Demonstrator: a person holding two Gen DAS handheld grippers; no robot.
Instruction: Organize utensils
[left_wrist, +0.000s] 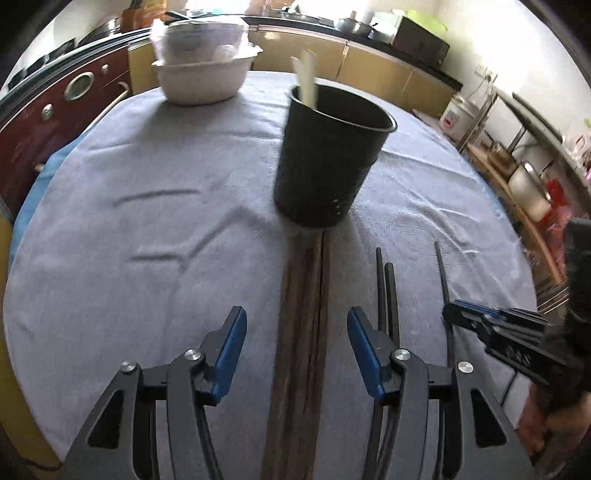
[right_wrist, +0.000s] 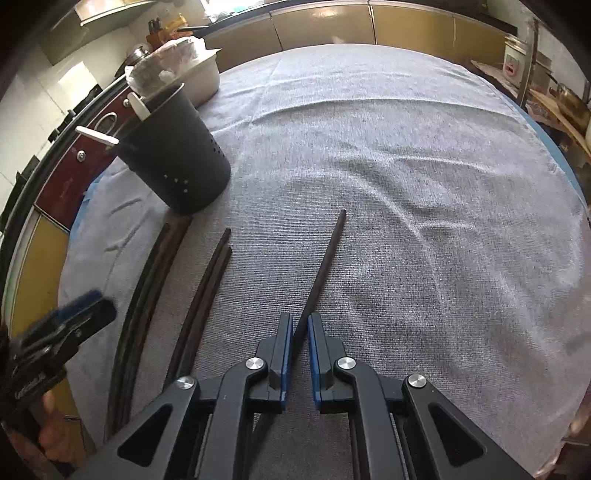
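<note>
Holding the left gripper (left_wrist: 297, 314) right over the brown sticks (left_wrist: 295, 376), jaws wide apart, one on each side of the bunch, pinching nothing yet.

Looking down at the brown sticks lying flat on the grey cloth (left_wrist: 147, 258), side by side, running straight away from the fingers toward the black pot (left_wrist: 325, 166). Reaching the foot of the pot with their far ends, touching or almost touching; hard to tell which.

Holding the right gripper (right_wrist: 300, 319) off to the side, jaws pulled in narrow and squeezing one black stick (right_wrist: 325, 266), with its far tip pointing away over the cloth.

Leaving two more dark sticks (left_wrist: 388, 295) lying on the cloth between the brown bunch and the black stick, pointing the same way.

Showing white handles (left_wrist: 308, 81) already poking up out of the pot.

Judging the next move: probably going straight down with the left gripper and squeezing, no turning needed, with the bunch lined up along the fingers and sitting in the gap. Being much nearer to the brown sticks with the left hand than with the right. Likely needing to tip the bunch up on end after that, to drop it into the pot.
</note>
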